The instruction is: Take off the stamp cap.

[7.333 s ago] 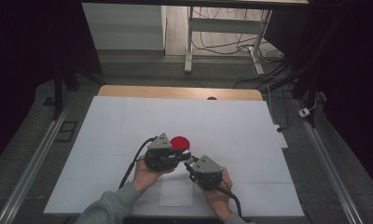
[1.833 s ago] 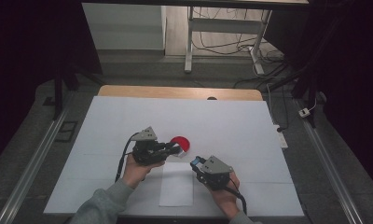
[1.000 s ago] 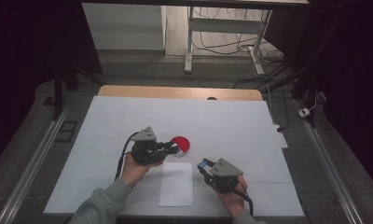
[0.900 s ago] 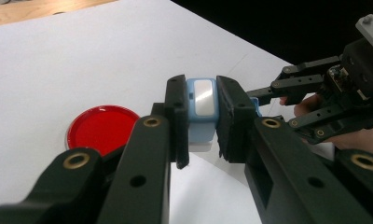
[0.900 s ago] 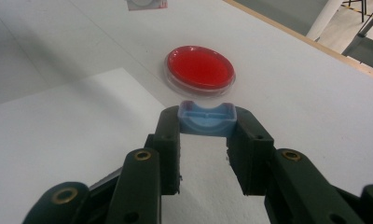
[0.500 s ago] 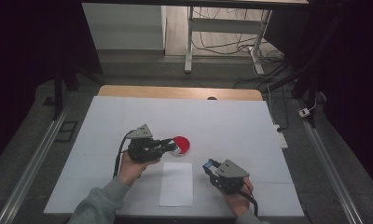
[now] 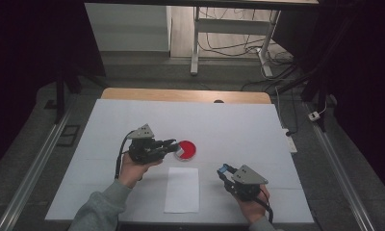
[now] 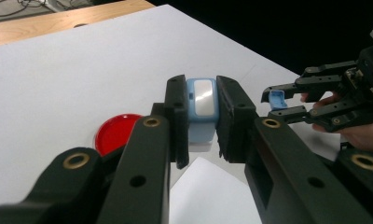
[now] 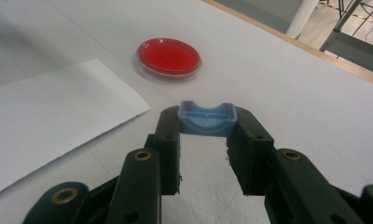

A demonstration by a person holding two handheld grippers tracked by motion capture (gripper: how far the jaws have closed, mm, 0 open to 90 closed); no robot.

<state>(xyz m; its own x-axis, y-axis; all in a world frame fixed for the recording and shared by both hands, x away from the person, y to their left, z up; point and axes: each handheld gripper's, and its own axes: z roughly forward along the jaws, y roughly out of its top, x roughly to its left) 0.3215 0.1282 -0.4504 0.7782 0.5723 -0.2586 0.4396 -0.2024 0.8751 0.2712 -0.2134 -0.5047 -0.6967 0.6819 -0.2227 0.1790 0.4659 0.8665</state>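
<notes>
Detail is poor from the high view: the blue parts are barely visible there. Left gripper (image 8: 201, 123) clamps a blue body (image 8: 201, 109) with a pale window, held near the red dish (image 7: 186, 150). Right gripper (image 9: 207, 128) pinches a blue cap (image 9: 206, 118) at its tips, well apart, beside the paper (image 7: 182, 189).
</notes>
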